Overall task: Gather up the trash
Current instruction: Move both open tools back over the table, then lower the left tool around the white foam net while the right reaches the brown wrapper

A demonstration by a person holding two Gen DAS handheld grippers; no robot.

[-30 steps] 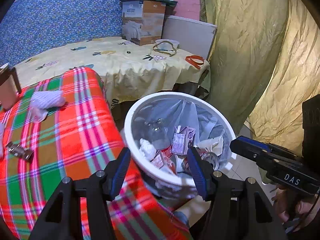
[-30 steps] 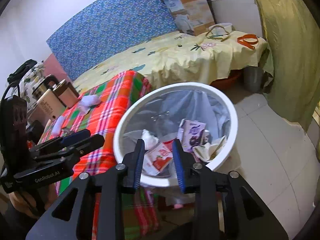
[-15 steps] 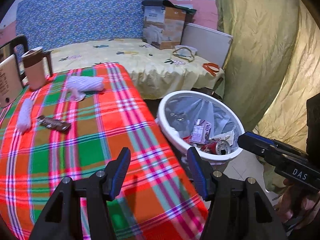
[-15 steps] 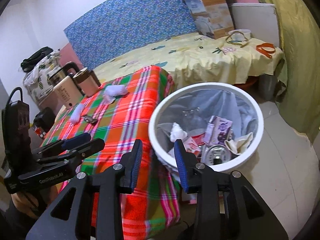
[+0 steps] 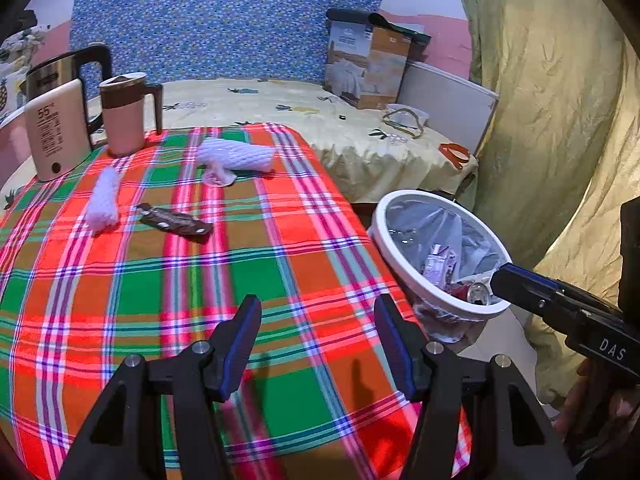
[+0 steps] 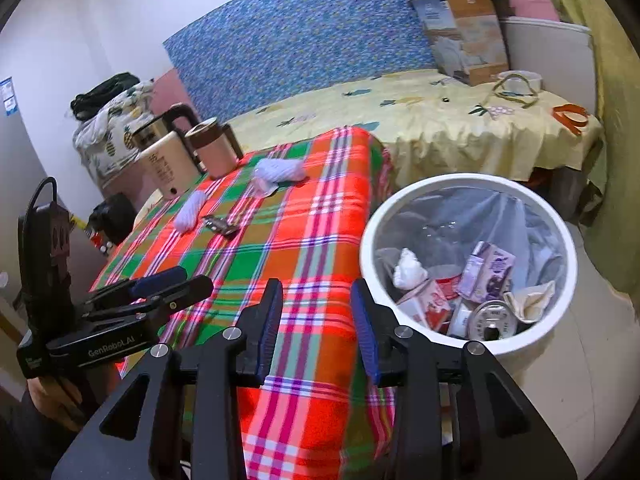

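Observation:
A white bin (image 5: 404,276) (image 6: 532,338) lined with a clear bag stands on the floor right of the plaid table (image 5: 140,280) (image 6: 320,240). It holds cartons, a can and tissue. On the table lie a dark wrapper (image 5: 176,222) (image 6: 220,225), a small white foam net (image 5: 105,200) (image 6: 190,210) and a larger foam net (image 5: 236,156) (image 6: 280,171). My left gripper (image 5: 318,330) (image 6: 176,280) is open and empty over the table's near part. My right gripper (image 6: 316,320) (image 5: 500,276) is open and empty between table edge and bin.
A kettle (image 5: 56,120) (image 6: 164,160) and a brown-lidded mug (image 5: 124,114) (image 6: 214,152) stand at the table's far left. Behind is a yellow-covered surface (image 5: 360,136) with a cardboard box (image 5: 368,64) and orange scissors (image 5: 454,152). A yellow curtain (image 5: 560,120) hangs at the right.
Both grippers have pulled back from over the bin and swung left toward the table. The right gripper has opened wider. The table's trash, kettle and mug have come into view.

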